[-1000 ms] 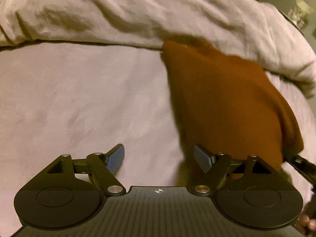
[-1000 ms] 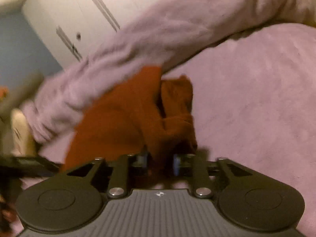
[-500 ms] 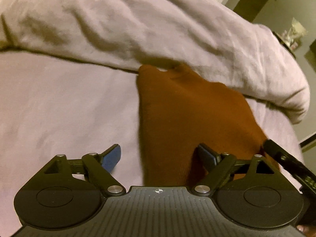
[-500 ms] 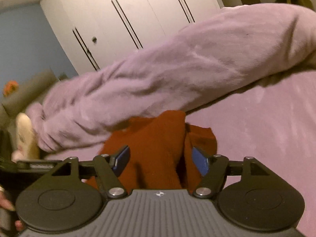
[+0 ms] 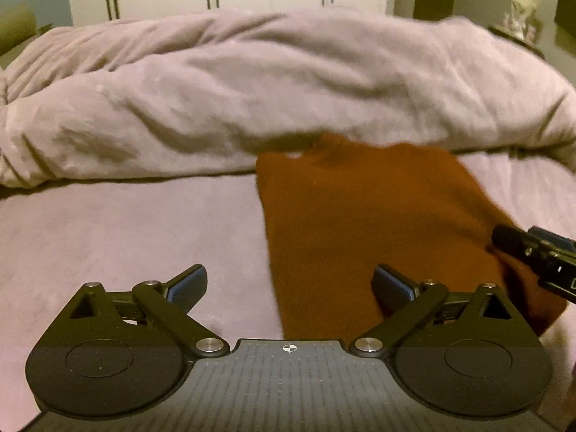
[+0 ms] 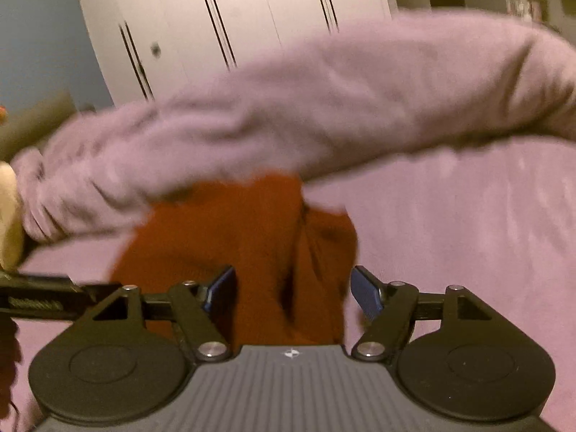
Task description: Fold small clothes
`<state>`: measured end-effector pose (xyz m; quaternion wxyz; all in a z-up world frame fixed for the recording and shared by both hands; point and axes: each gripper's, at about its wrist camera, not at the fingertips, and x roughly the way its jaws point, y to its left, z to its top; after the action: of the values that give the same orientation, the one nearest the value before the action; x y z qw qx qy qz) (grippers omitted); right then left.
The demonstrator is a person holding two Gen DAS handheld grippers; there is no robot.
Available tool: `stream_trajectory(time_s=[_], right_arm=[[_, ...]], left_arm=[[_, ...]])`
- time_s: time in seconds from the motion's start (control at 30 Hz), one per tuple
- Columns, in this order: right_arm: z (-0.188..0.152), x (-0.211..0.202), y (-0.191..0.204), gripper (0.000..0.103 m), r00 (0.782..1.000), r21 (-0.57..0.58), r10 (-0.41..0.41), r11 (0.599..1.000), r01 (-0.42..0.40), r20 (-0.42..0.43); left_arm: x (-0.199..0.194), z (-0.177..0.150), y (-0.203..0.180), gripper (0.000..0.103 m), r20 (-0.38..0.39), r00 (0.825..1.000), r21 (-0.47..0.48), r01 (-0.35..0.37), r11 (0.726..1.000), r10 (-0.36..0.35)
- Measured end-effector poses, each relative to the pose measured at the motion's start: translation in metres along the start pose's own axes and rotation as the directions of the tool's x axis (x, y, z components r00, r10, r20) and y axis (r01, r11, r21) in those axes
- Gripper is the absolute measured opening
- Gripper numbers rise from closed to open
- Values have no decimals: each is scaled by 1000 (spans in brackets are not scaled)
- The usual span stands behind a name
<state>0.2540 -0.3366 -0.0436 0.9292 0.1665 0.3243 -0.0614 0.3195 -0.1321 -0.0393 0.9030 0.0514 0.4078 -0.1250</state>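
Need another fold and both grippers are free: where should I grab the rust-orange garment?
Judging by its pose, take the rust-orange garment at its near left corner, coming from the bare bed sheet side. That straight, flat edge is exposed; the far end tucks under the bunched blanket, and the right side is rumpled.

The bed lies bare left of the rust garment; the bunched duvet walls off the far side.

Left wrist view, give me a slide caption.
Rust-orange knitted garment lying flat on pink bed sheet, below bunched lilac duvet.
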Motion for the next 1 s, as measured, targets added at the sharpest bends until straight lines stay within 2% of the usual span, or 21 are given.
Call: stream_trajectory(time_s=[0.07, 0.13, 0.2, 0.3, 0.37, 0.63, 0.77, 0.87, 1.0], right_arm=[[6, -15, 12, 70, 997, -25, 21, 1000, -19, 78], [6, -22, 22, 58, 993, -62, 41, 998, -34, 110], [1, -23, 32, 40, 993, -126, 60, 991, -47, 104], [-10, -19, 39, 27, 997, -201, 52, 979, -40, 55], [-17, -17, 40, 24, 999, -243, 29, 970, -20, 34], [-38, 10, 36, 23, 998, -343, -67, 938, 56, -20], [-38, 11, 42, 23, 996, -383, -84, 921, 75, -6], [-25, -4, 38, 24, 999, -324, -50, 945, 48, 0], [-5, -20, 18, 46, 999, -148, -21, 989, 25, 25]], left_arm=[[-7, -1, -1, 101, 7, 1000, -16, 19, 1000, -19], [-7, -7, -4, 102, -24, 999, -6, 32, 999, -32], [-5, -15, -11, 102, -20, 1000, 24, 15, 1000, -15], [-3, -21, -13, 102, -20, 1000, 33, 8, 999, -7], [-1, -21, -11, 102, -32, 999, 18, 18, 1000, -17], [12, -25, -11, 103, -66, 996, 1, 59, 998, -59], [16, -21, 13, 103, -102, 983, -119, 141, 983, -153], [7, -15, 36, 102, -80, 981, -168, 159, 973, -174], [6, -8, 67, 102, -59, 980, -235, 170, 957, -188]])
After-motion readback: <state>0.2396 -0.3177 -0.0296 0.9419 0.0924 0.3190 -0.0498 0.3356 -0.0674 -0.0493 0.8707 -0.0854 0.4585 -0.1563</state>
